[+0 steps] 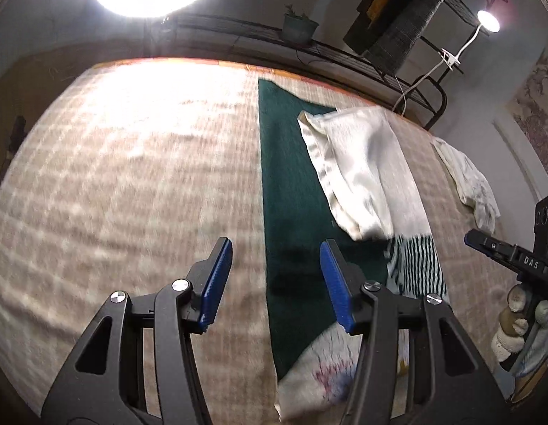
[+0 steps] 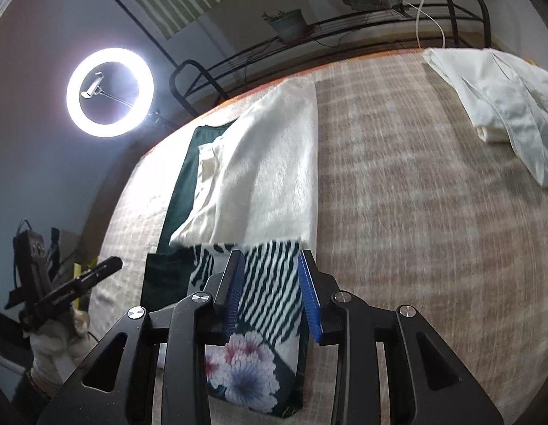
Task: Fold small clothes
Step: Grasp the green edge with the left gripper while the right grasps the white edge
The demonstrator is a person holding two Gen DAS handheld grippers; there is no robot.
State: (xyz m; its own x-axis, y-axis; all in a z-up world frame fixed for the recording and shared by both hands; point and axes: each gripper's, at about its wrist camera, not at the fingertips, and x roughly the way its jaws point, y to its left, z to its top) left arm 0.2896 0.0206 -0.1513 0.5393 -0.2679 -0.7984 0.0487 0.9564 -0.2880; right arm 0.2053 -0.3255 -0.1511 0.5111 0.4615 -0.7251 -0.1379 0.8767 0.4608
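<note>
From the left wrist camera, we hold the left gripper above the bed, its blue pads spread wide and gripping nothing. Under it a dark green cloth lies flat in a long strip that runs from the far edge of the bed toward us. A folded cream garment rests on the right half of that strip, toward the far edge, and a green-and-white striped piece sits just nearer than it. A floral cloth lies at the near edge, partly behind the right finger. We judge these are stacked in one row so that finished pieces stay together. A crumpled white garment lies apart near the right edge, probably waiting its turn. The right gripper shows at the right border.

From the right wrist camera, the right gripper hangs over the striped piece and the floral cloth. Its pads stand apart on either side of the fabric, with no pinch that we can see. The cream garment lies just beyond, overlapping the green cloth. The white garment is at the far right corner. The left gripper shows at the left, off the near left edge of the bed.
</note>
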